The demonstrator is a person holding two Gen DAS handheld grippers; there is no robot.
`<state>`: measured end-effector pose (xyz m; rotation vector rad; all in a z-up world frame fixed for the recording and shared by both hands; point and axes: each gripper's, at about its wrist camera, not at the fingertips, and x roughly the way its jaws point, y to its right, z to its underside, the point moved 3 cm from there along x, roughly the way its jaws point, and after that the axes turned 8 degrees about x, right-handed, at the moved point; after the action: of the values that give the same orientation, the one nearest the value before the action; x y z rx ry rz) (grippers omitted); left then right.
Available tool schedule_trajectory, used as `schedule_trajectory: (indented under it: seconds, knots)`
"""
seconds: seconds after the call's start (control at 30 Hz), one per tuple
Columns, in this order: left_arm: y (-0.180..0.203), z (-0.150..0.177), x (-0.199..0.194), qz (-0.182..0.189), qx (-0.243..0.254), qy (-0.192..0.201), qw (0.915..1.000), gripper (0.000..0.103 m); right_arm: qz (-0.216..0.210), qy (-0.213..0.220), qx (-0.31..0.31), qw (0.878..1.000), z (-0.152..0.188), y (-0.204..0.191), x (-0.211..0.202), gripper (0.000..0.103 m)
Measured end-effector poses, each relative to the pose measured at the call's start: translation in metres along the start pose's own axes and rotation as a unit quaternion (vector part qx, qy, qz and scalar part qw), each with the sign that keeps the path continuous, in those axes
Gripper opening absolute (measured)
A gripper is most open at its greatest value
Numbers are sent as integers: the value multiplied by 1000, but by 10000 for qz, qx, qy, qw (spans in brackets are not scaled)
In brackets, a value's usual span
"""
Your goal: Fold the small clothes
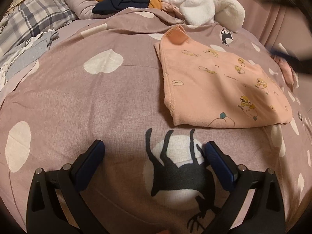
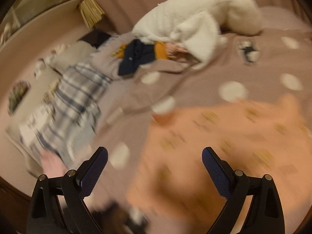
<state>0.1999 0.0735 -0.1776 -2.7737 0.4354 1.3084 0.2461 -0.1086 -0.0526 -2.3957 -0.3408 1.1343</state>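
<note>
A small peach garment (image 1: 220, 85) with yellow cartoon prints lies folded flat on the mauve bedspread (image 1: 78, 101), right of centre in the left wrist view. My left gripper (image 1: 154, 146) is open and empty, low over a black cat print, just short of the garment's near edge. In the right wrist view, which is blurred, the peach garment (image 2: 224, 146) fills the lower right. My right gripper (image 2: 155, 152) is open and empty above the garment's left part. It shows as a dark blur (image 1: 286, 58) at the right edge of the left wrist view.
A white fleece (image 1: 195, 5), a navy and mustard garment (image 1: 120, 1), a plaid pillow (image 1: 29, 23) and a pile of pale blue cloth (image 1: 25, 56) lie along the far and left sides of the bed. Pink curtains (image 1: 273, 9) hang behind.
</note>
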Motion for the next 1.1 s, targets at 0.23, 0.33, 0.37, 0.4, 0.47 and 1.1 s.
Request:
schedule_trajectory:
  seconds: [0.23, 0.33, 0.37, 0.4, 0.47, 1.1]
  knots:
    - [-1, -1, -1, 74, -72, 64, 9999, 102, 103, 136, 303, 9994, 65, 73, -52, 99]
    - [-8, 0, -5, 324, -285, 186, 9989, 102, -176, 98, 761, 9969, 69, 103, -41, 99]
    - [-13, 0, -6, 463, -440, 256, 9976, 102, -139, 87, 1072, 9941, 68, 119, -34, 99]
    - [-15, -1, -7, 557, -560, 309, 9964, 102, -87, 31, 1286, 9917, 69, 128, -31, 99]
    - [-21, -1, -10, 782, -841, 430, 9925, 102, -125, -5, 1746, 9846, 65, 146, -23, 99]
    - [67, -59, 24, 3437, -1737, -241, 9226, 102, -1352, 110, 2231, 9653, 61, 186, -36, 99]
